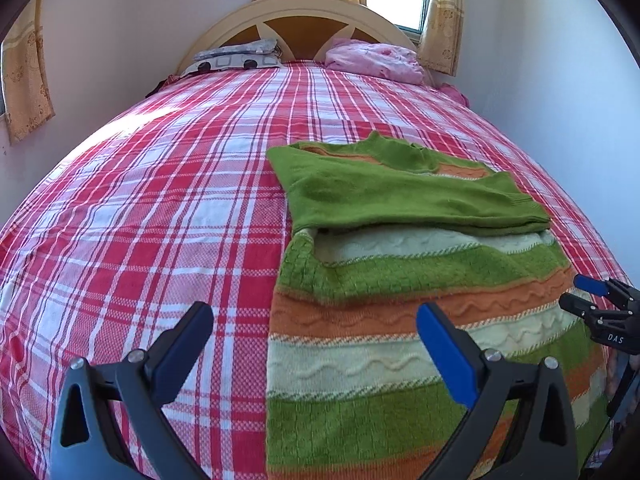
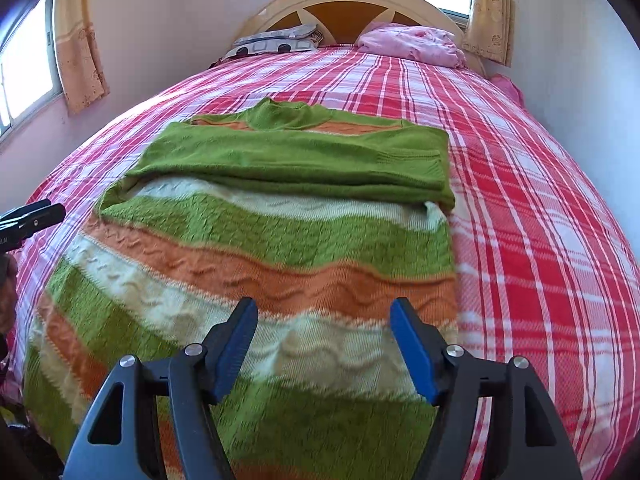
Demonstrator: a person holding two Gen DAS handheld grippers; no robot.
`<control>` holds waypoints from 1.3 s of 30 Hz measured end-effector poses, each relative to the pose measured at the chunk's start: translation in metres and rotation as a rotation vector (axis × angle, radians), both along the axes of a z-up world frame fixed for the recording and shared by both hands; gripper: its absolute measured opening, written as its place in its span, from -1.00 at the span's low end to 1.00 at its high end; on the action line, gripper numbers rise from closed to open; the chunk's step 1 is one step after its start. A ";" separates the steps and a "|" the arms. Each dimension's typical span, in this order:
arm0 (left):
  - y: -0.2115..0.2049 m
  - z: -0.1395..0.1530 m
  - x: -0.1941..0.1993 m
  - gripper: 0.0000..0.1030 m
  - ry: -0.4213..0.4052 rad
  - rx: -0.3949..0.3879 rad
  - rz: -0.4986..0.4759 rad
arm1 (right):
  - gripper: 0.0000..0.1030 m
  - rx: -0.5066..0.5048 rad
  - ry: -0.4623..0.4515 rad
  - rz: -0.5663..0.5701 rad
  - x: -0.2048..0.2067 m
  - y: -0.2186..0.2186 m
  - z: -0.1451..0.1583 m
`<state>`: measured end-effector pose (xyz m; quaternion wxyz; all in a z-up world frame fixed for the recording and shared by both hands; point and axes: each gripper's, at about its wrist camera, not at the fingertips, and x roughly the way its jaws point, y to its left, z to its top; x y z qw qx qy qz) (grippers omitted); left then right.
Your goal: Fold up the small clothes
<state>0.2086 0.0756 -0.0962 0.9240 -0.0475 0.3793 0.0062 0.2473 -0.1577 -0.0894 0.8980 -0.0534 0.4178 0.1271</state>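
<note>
A knitted sweater [image 1: 400, 280] [image 2: 280, 240] with green, orange and cream stripes lies flat on the bed, its plain green sleeves [image 1: 400, 196] [image 2: 300, 160] folded across the chest. My left gripper [image 1: 316, 316] hovers open over the sweater's left edge, nothing between its fingers. My right gripper [image 2: 324, 312] hangs open above the lower stripes, also empty. The right gripper [image 1: 588, 296] shows at the right rim of the left wrist view. A black fingertip of the left gripper [image 2: 36, 216] pokes in at the left rim of the right wrist view.
A red and white plaid bedspread [image 1: 160, 208] [image 2: 540, 220] covers the bed. At the headboard [image 1: 304, 20] lie a patterned pillow [image 1: 236, 58] and a pink bundle [image 1: 376, 60]. White walls flank the bed; curtained windows stand behind and to the left.
</note>
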 end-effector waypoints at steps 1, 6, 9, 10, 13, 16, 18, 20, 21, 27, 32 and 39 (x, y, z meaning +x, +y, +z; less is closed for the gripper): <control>0.000 -0.001 -0.005 1.00 0.007 -0.010 -0.005 | 0.35 0.003 0.004 -0.003 -0.004 0.000 0.000; -0.008 -0.005 -0.027 1.00 0.027 0.006 -0.040 | 0.35 0.010 0.017 -0.008 -0.023 -0.001 -0.003; -0.009 -0.008 -0.041 1.00 0.039 0.006 -0.047 | 0.36 0.002 0.023 0.000 -0.034 0.001 -0.003; -0.008 -0.009 -0.045 1.00 0.043 0.004 -0.046 | 0.36 -0.002 0.023 0.003 -0.036 0.001 -0.003; -0.007 -0.011 -0.058 1.00 0.047 0.008 -0.052 | 0.36 -0.016 0.015 0.012 -0.049 0.004 -0.001; -0.008 -0.014 -0.073 1.00 0.054 0.028 -0.070 | 0.36 -0.018 0.020 0.019 -0.061 0.004 0.001; -0.009 -0.017 -0.082 1.00 0.065 0.039 -0.081 | 0.36 -0.027 0.022 0.023 -0.070 0.005 0.001; -0.008 -0.020 -0.091 1.00 0.074 0.041 -0.091 | 0.36 -0.031 0.026 0.027 -0.077 0.006 0.001; -0.008 -0.021 -0.096 1.00 0.077 0.044 -0.095 | 0.36 -0.031 0.028 0.027 -0.081 0.006 0.000; -0.005 -0.027 -0.113 1.00 0.097 0.008 -0.101 | 0.36 -0.036 0.040 0.031 -0.105 0.007 -0.001; -0.009 -0.028 -0.126 1.00 0.097 -0.005 -0.119 | 0.36 -0.036 0.047 0.027 -0.127 0.002 0.000; -0.021 -0.041 -0.138 0.64 0.144 -0.056 -0.182 | 0.36 -0.003 0.058 -0.048 -0.165 -0.028 0.003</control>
